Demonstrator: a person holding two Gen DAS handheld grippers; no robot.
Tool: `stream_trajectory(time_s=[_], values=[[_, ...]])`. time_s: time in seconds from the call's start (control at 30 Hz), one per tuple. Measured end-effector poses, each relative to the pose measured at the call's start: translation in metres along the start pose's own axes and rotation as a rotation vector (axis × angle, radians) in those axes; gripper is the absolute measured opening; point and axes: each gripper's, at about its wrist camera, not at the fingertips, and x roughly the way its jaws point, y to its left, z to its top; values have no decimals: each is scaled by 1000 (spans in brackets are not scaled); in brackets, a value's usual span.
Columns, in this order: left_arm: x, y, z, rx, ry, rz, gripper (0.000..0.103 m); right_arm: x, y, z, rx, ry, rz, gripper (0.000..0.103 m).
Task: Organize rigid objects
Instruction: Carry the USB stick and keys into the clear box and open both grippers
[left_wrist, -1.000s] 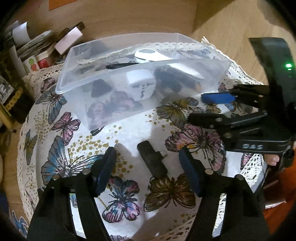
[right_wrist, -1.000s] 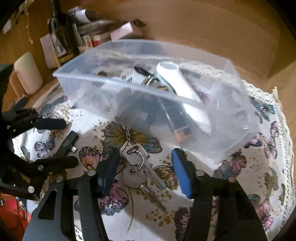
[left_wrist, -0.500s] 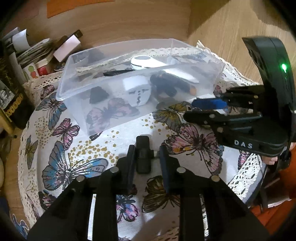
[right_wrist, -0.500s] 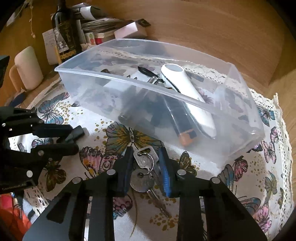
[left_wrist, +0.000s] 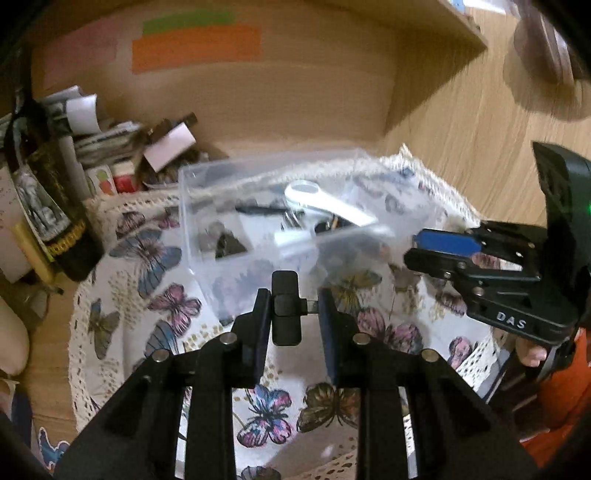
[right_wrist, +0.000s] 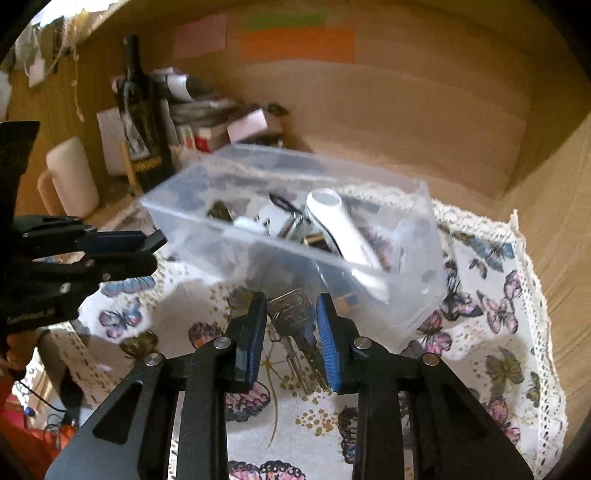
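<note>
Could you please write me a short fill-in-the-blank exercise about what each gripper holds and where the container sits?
1. The left gripper is shut on a small ____ adapter.
2. The right gripper is shut on a bunch of ____.
3. The clear plastic bin rests on a cloth printed with ____.

Missing words: black; keys; butterflies

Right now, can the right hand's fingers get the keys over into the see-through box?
Probably yes. The right gripper is shut on the keys, lifted off the butterfly cloth, and the clear box sits just ahead with its top open. Only its near wall must be cleared.
</note>
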Motion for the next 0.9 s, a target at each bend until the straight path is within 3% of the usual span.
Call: stream_trajectory(time_s=[0.57,0.73,0.9], values=[[-22,8,46,-28,-140,47,25,-52,-12,47,25,-223,-35,25],[-16,12,56,-32,-140,57,25,-50,-18,57,32,-243,-50,25],[2,20,62,-31,-113,66,25,-28,-27,62,46,-208,-67,25]])
